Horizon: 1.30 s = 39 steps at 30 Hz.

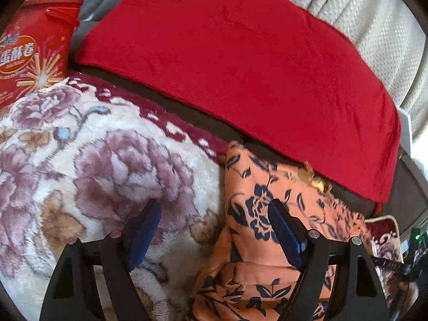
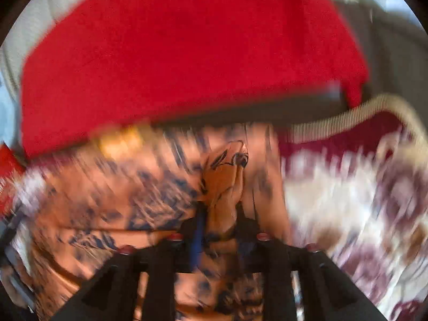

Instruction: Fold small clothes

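A small orange garment (image 1: 256, 214) with dark blue flowers is laid on a fluffy flowered blanket (image 1: 80, 160), just in front of a big red cloth (image 1: 227, 67). It is kept on the soft blanket so it can be spread and folded there.

The left gripper (image 1: 214, 222) is held wide open above the garment's left edge. One pad is seen over the blanket and the other over the orange cloth, and nothing is held between them. It is likely kept ready to take that edge.

The right gripper (image 2: 222, 230) is closed narrow on a bunched bit of the garment (image 2: 227, 182) (the rest of this picture is very blurry). The pinched cloth sticks up between the fingers, so a part can probably be lifted and turned over.

A red snack tub (image 1: 32, 50) is seen at the far left, away from the work
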### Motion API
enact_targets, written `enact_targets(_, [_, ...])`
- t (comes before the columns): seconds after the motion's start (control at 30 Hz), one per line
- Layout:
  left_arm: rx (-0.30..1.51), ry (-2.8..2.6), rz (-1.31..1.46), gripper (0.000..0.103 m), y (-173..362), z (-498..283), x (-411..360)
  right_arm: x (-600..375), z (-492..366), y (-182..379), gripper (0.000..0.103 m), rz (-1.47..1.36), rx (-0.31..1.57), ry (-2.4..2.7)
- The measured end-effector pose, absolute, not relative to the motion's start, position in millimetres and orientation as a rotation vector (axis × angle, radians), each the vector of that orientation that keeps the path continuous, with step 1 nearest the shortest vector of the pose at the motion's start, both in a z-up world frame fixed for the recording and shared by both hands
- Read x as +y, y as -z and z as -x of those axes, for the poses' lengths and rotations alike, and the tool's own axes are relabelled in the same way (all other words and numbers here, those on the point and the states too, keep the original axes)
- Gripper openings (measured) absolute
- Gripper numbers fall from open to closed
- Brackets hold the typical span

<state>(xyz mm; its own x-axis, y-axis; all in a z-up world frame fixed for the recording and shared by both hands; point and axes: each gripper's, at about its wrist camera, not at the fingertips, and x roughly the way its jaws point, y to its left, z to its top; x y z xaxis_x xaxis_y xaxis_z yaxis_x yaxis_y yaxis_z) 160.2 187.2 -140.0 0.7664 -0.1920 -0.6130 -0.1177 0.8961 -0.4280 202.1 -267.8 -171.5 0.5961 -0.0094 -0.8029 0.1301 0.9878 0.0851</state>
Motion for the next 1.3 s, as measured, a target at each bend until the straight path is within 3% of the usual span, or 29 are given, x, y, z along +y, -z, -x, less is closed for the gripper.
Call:
enact_targets(0.03, [0.730, 0.046, 0.462, 0.082, 145, -163, 185, -274, -204, 193, 0.059, -0.186, 0.995, 0.063])
enact_targets(0.17, [0.769, 0.029, 0.443, 0.082, 157, -167, 183, -308, -187, 181, 0.081, -0.471, 0.843, -0.021])
enact_targets(0.33, [0.775, 0.026, 0.475, 0.082, 161, -170, 187, -326, -207, 149, 0.081, -0.456, 0.779, -0.022])
enact_targets(0.47, [0.768, 0.025, 0.467, 0.082, 160, -169, 187, -322, -251, 167, 0.080, -0.416, 0.886, 0.000])
enact_targets(0.53, [0.769, 0.023, 0.469, 0.082, 160, -170, 188, -310, -265, 175, 0.061, -0.333, 0.941, 0.008])
enact_targets(0.57, [0.770, 0.023, 0.475, 0.082, 161, -170, 189, -301, -271, 180, 0.030, -0.268, 0.980, 0.018])
enact_targets(0.67, [0.761, 0.021, 0.494, 0.082, 161, -169, 194, -275, -271, 170, 0.006, -0.079, 0.972, 0.053])
enact_targets(0.93, [0.706, 0.035, 0.486, 0.082, 152, -165, 191, -247, -247, 84, 0.005, 0.124, 0.642, 0.149])
enact_targets(1.07, [0.765, 0.057, 0.448, 0.082, 160, -172, 180, -285, -268, 140, 0.007, 0.021, 0.765, 0.213])
enact_targets(1.17, [0.788, 0.053, 0.423, 0.082, 164, -174, 177, -322, -266, 176, 0.008, -0.243, 0.855, 0.181])
enact_targets(1.23, [0.787, 0.053, 0.431, 0.082, 164, -175, 178, -330, -253, 170, 0.021, -0.321, 0.806, 0.136])
enact_targets(1.3, [0.786, 0.057, 0.434, 0.082, 164, -174, 177, -333, -243, 155, 0.094, -0.374, 0.772, 0.077])
